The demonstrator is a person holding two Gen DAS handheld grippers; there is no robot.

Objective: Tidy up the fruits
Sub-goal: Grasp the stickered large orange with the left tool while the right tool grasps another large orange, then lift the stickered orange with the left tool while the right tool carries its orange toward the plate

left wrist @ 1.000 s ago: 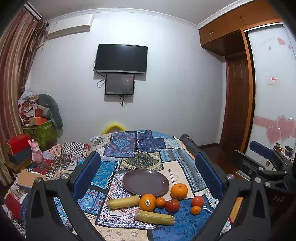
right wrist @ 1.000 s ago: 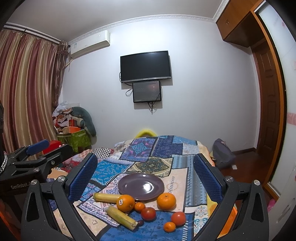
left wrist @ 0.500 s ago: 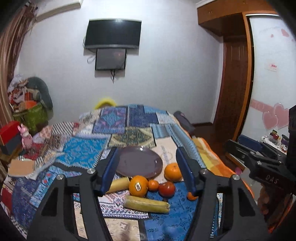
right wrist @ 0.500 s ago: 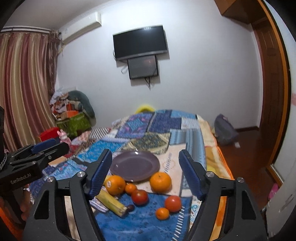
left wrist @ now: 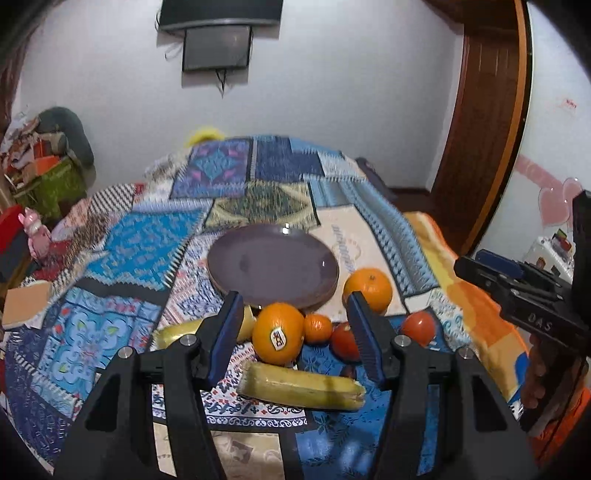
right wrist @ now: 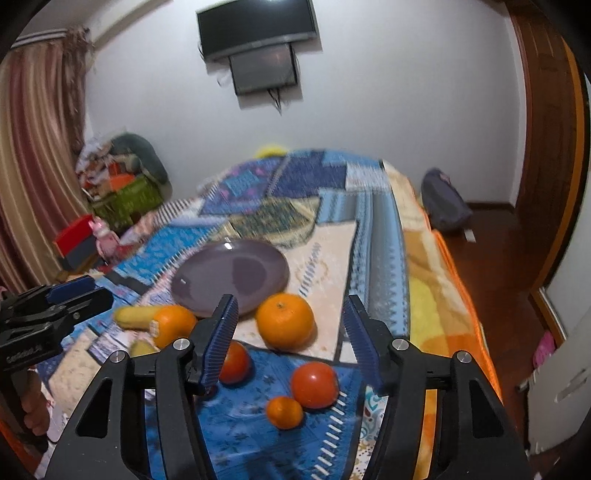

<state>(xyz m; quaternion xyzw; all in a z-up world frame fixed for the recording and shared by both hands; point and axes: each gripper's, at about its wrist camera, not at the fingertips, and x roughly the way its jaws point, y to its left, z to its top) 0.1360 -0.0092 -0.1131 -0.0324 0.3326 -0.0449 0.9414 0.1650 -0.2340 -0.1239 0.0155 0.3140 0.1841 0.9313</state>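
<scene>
Fruits lie on a bed covered by a patchwork quilt (left wrist: 147, 251), grouped just in front of an empty purple plate (left wrist: 272, 266).

Surroundings: wall-mounted TV (right wrist: 256, 26) above the bed's far end, curtain (right wrist: 33, 166) at left, a dark bag (right wrist: 445, 201) on the floor at right, wooden door (left wrist: 484, 122).

Left gripper (left wrist: 295, 334): jaws apart, holding nothing, hovering over the fruit. Between its fingers sit the stickered orange (left wrist: 279, 338) and a small mandarin (left wrist: 317, 328), touching each other. The right finger partly covers a tomato (left wrist: 343, 339); the left finger covers part of the far corn cob (left wrist: 177, 332).

Near corn cob (left wrist: 301, 386): long axis runs left to right, slightly downward toward its right end, directly in front of the stickered orange.

Right gripper (right wrist: 290, 345): jaws apart, empty. Between its fingers are the large orange (right wrist: 285, 321), a second tomato (right wrist: 314, 384) and another small mandarin (right wrist: 284, 411).

View differences: the near cob shows fully only from the left wrist; from the right wrist just its tip appears. The lower small mandarin shows only from the right wrist. Each view catches the other gripper at its edge.
</scene>
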